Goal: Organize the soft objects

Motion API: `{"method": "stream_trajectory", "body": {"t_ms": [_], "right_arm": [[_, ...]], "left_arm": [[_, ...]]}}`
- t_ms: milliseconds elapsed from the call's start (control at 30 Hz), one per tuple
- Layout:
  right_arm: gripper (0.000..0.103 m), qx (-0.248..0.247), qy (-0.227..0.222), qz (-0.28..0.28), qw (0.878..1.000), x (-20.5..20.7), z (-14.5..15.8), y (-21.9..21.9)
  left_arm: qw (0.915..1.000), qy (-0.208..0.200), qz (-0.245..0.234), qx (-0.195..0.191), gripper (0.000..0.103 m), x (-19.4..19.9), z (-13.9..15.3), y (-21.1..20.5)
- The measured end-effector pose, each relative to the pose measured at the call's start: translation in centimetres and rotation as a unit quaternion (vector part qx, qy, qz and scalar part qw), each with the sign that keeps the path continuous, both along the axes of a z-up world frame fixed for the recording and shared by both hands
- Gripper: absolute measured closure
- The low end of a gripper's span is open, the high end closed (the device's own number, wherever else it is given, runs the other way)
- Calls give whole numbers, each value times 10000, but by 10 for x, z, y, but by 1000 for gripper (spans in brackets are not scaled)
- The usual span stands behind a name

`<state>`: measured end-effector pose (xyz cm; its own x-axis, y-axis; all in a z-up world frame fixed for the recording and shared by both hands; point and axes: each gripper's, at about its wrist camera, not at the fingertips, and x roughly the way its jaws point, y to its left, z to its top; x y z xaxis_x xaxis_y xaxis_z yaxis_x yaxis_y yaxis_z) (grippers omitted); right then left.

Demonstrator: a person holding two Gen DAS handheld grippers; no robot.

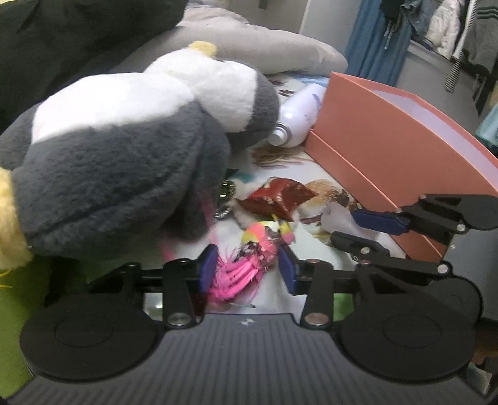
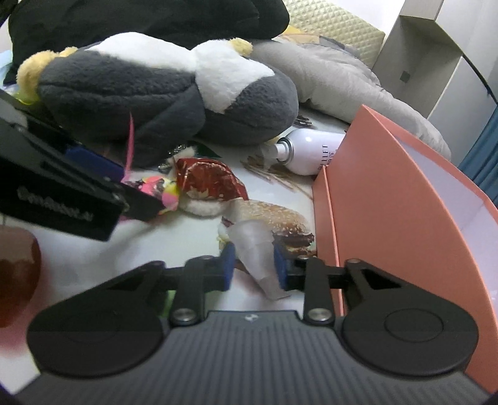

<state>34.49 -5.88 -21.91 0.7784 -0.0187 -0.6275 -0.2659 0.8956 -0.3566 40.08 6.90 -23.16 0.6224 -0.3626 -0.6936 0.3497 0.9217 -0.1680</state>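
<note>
Where visible, pink box (image 2: pixel 404 202) interior bare, white-lined

Setting: home bedroom. Evidence: quilted headboard (image 2: pixel 336 28), grey pillow (image 1: pixel 249 40), plush penguin (image 1: pixel 124 149) on the bed, clothes (image 1: pixel 435 28) hanging on a rail at the side.

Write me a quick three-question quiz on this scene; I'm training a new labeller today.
1. What lies between the pads of the left gripper?
2. True or false: the white spray bottle stands upright.
3. Between the pads of the right gripper is: A) a red foil wrapper B) a translucent plastic piece C) a penguin plush.
Key: 1 the pink feathery toy; 2 false, it lies on its side; 3 B.
</note>
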Motion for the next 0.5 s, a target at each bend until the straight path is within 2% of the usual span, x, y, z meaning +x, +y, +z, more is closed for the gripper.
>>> {"method": "stream_trajectory", "body": {"t_ms": [100,233,500], "right_arm": [[80,49,8,-11,10000,-4,1,-1],[84,140,5,-14,9999,-10,7,-3],[85,299,60,73,9995,-34,22,-1]], "left_arm": [[10000,-4,18,60,78,-2,0,-4],[10000,16,84,-3,79,-11,2,-5],[9978,123,648,-119,79,-50,11,-4]]}}
